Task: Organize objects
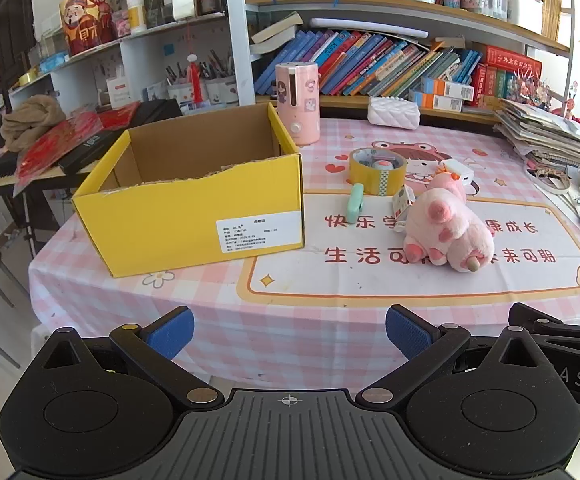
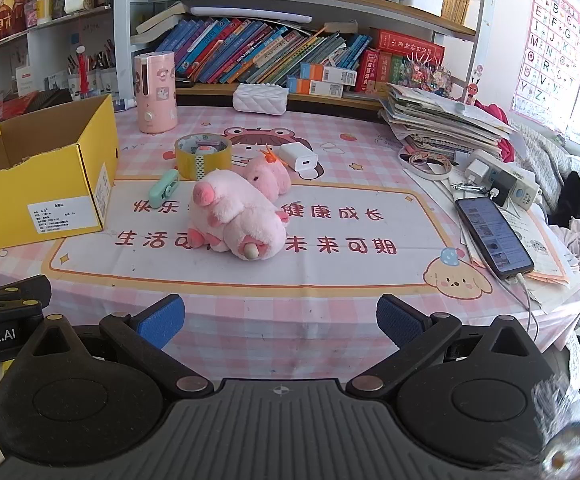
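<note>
Left wrist view: left gripper [image 1: 290, 330] hovers off the near edge of the counter [image 1: 297, 312], blue fingers [image 1: 172, 332] spread wide, holding nothing. Yellow cardboard box [image 1: 194, 216] sits open on the left. To its right: mint-green clip [image 1: 355, 203], tape roll [image 1: 377, 170] with something small inside, possibly a toy, and large pink plush [image 1: 447, 228] lying on its side.

Right wrist view: right gripper [image 2: 280, 320] also spread and empty, facing the large pink plush [image 2: 236, 216]. Smaller pink plush [image 2: 268, 176] touches it behind. White charger [image 2: 298, 157] just beyond. Phone [image 2: 491, 232] lies far right.
</note>
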Available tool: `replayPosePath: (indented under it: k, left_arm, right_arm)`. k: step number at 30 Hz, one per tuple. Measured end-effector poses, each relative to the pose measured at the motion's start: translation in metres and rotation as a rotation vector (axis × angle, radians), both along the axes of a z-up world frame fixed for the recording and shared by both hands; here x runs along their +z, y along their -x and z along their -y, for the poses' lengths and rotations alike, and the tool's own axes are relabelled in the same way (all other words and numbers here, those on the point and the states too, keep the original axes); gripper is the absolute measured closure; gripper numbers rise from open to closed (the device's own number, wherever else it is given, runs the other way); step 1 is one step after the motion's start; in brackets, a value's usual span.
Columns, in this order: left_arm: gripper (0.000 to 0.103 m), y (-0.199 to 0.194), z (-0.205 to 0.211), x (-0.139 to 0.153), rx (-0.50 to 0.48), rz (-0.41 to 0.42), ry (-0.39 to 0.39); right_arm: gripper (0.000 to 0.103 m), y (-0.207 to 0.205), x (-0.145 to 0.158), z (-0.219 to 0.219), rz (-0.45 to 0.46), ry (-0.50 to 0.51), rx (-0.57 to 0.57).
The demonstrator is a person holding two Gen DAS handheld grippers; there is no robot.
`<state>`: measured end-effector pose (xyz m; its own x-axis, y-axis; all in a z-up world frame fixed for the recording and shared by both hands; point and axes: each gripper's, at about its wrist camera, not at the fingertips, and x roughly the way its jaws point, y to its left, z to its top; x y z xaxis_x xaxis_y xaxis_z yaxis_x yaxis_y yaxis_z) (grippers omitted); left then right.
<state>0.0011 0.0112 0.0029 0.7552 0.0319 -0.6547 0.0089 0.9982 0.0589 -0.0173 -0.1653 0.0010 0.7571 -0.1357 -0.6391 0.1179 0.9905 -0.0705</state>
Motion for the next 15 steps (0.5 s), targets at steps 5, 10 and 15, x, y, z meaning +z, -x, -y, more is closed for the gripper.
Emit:
replayPosePath:
  k: [5, 10, 15]
  left_arm:
    - [0.0, -0.0013, 0.0004, 0.0, -0.004, 0.001, 0.001]
    - [0.0, -0.0019, 0.0004, -0.0001, -0.005, 0.0, 0.002]
    - [0.0, -0.0018, 0.0006, 0.0, -0.005, 0.0, 0.001]
  right_arm:
    - [0.0, -0.001, 0.0, 0.0005, 0.001, 0.002, -0.004]
    - [0.0, -0.0015, -0.0001, 0.0006, 0.001, 0.002, -0.005]
    - [0.001, -0.0031, -0.0002, -0.0009, 0.002, 0.006, -0.001]
